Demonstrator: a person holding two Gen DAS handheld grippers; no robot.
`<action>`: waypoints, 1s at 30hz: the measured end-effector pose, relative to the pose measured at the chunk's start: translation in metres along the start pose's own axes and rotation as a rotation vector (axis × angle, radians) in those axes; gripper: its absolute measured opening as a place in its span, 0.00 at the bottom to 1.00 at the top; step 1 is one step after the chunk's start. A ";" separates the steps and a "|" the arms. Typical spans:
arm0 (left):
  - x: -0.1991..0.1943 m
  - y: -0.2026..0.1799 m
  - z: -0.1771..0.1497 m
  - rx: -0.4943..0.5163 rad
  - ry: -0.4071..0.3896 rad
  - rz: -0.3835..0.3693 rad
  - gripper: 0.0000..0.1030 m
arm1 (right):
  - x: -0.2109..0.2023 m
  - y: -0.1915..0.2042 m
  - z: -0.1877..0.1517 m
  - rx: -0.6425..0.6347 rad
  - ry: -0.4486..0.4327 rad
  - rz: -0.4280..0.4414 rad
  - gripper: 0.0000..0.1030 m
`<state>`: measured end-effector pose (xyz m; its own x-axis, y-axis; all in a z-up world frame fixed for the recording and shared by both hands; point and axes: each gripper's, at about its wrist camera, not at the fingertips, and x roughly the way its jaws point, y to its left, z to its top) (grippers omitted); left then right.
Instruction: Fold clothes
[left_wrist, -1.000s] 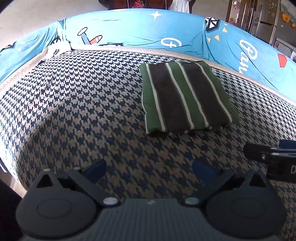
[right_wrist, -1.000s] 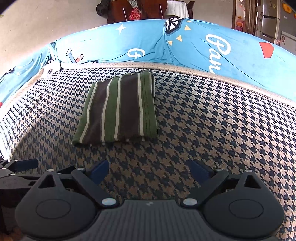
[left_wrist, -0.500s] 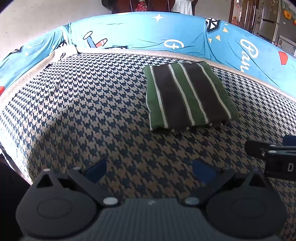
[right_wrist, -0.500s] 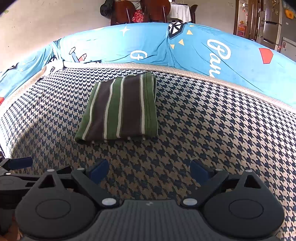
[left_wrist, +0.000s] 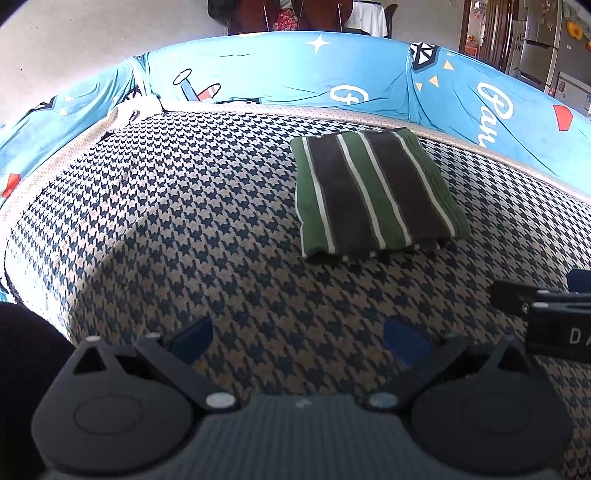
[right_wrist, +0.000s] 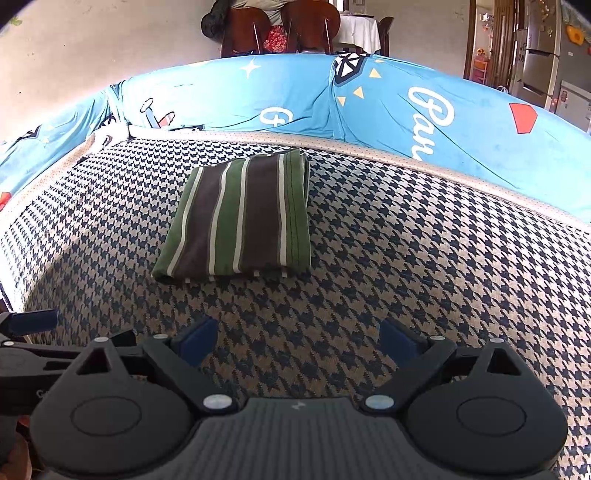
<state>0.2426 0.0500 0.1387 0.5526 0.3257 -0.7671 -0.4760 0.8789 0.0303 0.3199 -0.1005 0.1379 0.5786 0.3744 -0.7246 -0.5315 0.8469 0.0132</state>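
Note:
A green, brown and white striped garment (left_wrist: 373, 194) lies folded into a neat rectangle on the houndstooth sofa seat (left_wrist: 192, 221). In the right wrist view the same folded garment (right_wrist: 242, 218) sits ahead and slightly left. My left gripper (left_wrist: 297, 341) is open over the seat's front part, well short of the garment, with nothing between its blue fingertips. My right gripper (right_wrist: 297, 338) is open too and empty, level with the left one. Each gripper shows at the edge of the other's view.
A blue printed cover (left_wrist: 295, 74) drapes the sofa's back and arms around the seat. Wooden chairs (right_wrist: 280, 26) and a table with a white cloth stand behind it. A refrigerator (right_wrist: 543, 66) stands at the far right. The seat's left edge (left_wrist: 22, 291) drops off.
Both grippers have drawn back and risen a little from the garment, so more of the room behind the sofa shows. Both stayed open. The garment has not moved.

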 end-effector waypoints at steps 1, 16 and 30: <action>-0.001 -0.001 0.000 0.001 -0.001 0.001 1.00 | -0.001 0.000 0.000 -0.001 -0.001 -0.001 0.93; -0.007 -0.004 -0.005 0.003 0.005 0.015 1.00 | -0.010 -0.002 0.000 -0.006 -0.012 -0.004 0.93; -0.007 -0.004 -0.005 0.002 0.012 0.021 1.00 | -0.009 -0.001 -0.001 -0.014 -0.008 -0.007 0.93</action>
<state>0.2371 0.0429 0.1403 0.5341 0.3403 -0.7739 -0.4864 0.8724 0.0479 0.3144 -0.1047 0.1444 0.5874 0.3718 -0.7188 -0.5358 0.8443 -0.0011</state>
